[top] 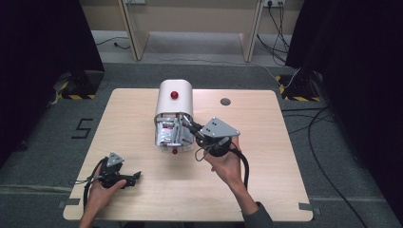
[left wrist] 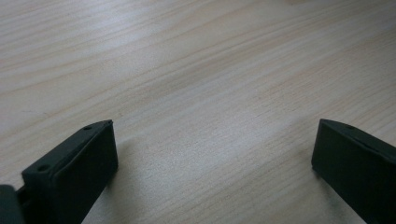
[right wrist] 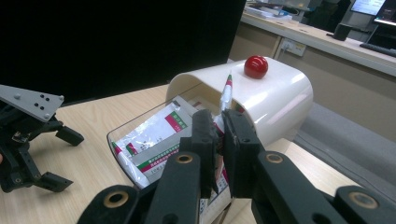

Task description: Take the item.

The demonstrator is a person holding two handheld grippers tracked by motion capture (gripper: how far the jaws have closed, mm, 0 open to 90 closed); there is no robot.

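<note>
The right tool (right wrist: 215,122) pinches a thin white sachet (right wrist: 226,91) upright over the white domed box (top: 174,97) mid-bench, clearing its rim; the left tool (top: 133,177), spread, waits near the bench's near-left corner.

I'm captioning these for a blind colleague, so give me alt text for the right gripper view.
The right gripper, jaws shut on a thin white packet, lifts it upright from the clear drawer of a white box with a red knob. More packets lie inside.
</note>
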